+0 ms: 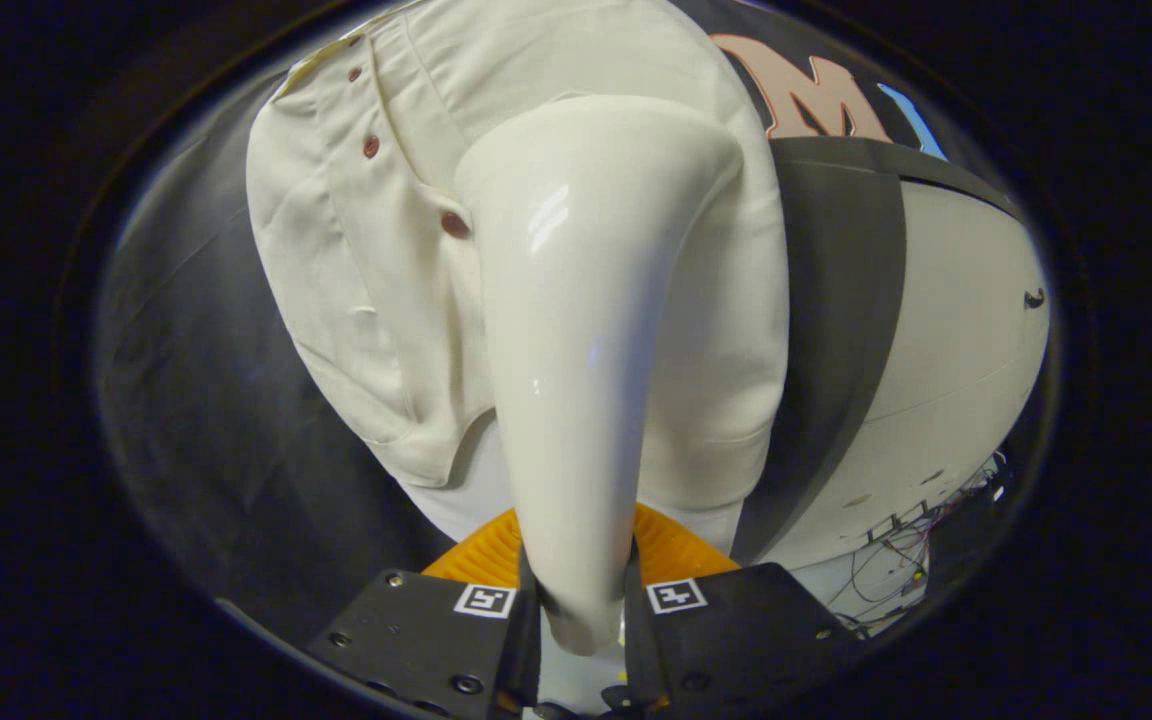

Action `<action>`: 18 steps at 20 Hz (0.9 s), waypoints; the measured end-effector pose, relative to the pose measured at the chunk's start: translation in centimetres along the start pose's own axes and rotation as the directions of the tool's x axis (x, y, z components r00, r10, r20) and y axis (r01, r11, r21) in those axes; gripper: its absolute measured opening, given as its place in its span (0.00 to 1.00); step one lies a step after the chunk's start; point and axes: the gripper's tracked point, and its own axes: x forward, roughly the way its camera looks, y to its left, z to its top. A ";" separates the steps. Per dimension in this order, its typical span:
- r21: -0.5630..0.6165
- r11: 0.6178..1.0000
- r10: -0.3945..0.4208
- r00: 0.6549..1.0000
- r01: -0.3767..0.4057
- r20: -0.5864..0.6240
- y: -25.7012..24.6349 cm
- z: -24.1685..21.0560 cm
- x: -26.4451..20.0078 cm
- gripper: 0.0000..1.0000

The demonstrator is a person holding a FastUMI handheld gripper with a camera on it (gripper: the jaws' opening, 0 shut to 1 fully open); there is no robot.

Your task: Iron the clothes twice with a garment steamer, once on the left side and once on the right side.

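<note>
Gripper (581, 610) clamps steamer (576, 330), whose head rises against shirt (356, 270) ahead.

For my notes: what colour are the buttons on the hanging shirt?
Reddish-brown buttons on the cream shirt, in the gripper view.

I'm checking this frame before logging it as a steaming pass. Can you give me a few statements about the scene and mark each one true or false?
1. The gripper has both fingers pressed on the garment steamer. True.
2. The steamer's wide head points toward the cream shirt. True.
3. The shirt's buttons are white. False: the buttons are reddish brown.
4. The shirt lies flat on a table. False: it hangs upright in front of the dark booth wall.
5. An orange ribbed part sits just beyond the fingers, behind the steamer's handle. True.
</note>
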 end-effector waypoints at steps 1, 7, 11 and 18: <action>0.003 1.000 -0.002 1.000 0.002 -0.006 -0.3 -0.3 0.0 0.34; 0.010 1.000 -0.008 0.999 0.009 -0.051 -1.5 -2.8 -0.6 0.34; 0.013 1.000 -0.005 0.998 0.006 -0.065 -1.3 -3.7 -1.4 0.34; 0.037 0.999 -0.006 0.999 0.004 0.054 -0.5 -0.7 -10.3 0.34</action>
